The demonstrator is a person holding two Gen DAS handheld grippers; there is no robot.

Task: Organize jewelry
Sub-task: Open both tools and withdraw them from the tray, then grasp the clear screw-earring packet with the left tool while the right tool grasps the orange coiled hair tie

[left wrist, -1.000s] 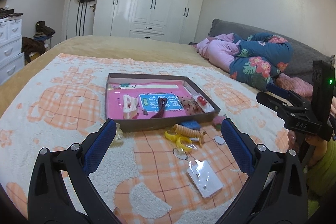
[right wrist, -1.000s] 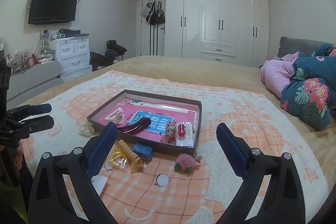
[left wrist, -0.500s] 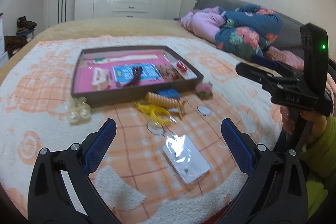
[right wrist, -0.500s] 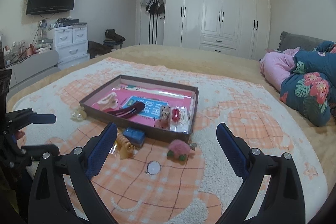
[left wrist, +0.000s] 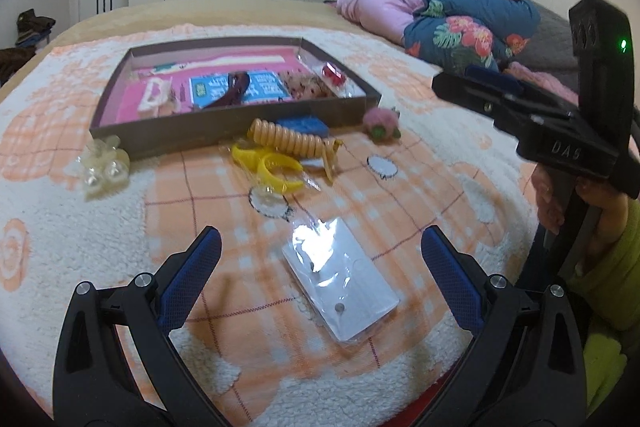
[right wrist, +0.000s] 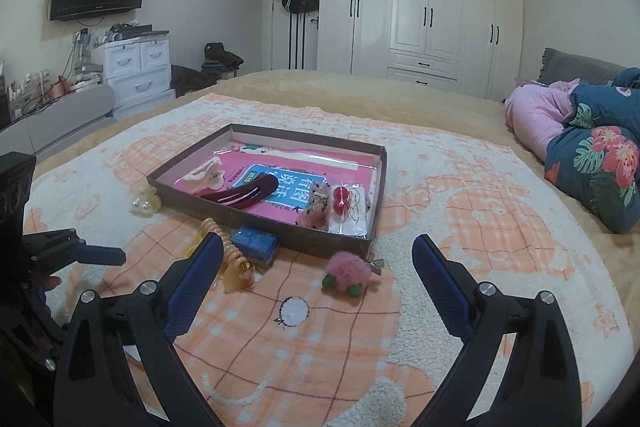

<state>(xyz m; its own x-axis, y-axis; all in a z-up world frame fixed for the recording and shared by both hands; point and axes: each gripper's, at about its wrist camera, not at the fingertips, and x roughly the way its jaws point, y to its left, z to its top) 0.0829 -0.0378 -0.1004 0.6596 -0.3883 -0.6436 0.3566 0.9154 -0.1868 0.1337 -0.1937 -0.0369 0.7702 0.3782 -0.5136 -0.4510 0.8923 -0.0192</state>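
**Both grippers spread wide above the blanket, jewelry scattered before the tray**

Left wrist view: the left gripper (left wrist: 320,263) hangs low over the orange-and-cream blanket (left wrist: 100,247), its blue-padded jaws held wide apart and empty. Directly between them, in the lower centre of the frame, lies a clear-sleeved white earring card (left wrist: 340,287), tilted, with bare blanket on every side of it. Above it, mid-frame, a yellow hair clip (left wrist: 276,163) lies against an orange spiral hair tie (left wrist: 292,141), and a blue box (left wrist: 302,125) sits just beside the brown tray (left wrist: 240,125) at its near wall. A pearl hair clip (left wrist: 104,169) lies at the tray's lower left corner; a pink fuzzy clip (left wrist: 382,121) sits off its lower right corner. The right gripper (left wrist: 472,83) enters from the right edge, above the blanket's edge; its jaws look only slightly parted from this angle, though that is hard to judge here.

Right wrist view: the right gripper (right wrist: 316,259) shows jaws spread wide, nothing held, with open blanket between them. The pink fuzzy clip (right wrist: 346,273) lies between the jaws, just below the tray (right wrist: 260,223). Inside the tray, a maroon barrette (right wrist: 248,193) and a cream claw clip (right wrist: 204,175) rest at left, bagged red earrings (right wrist: 340,197) at right.
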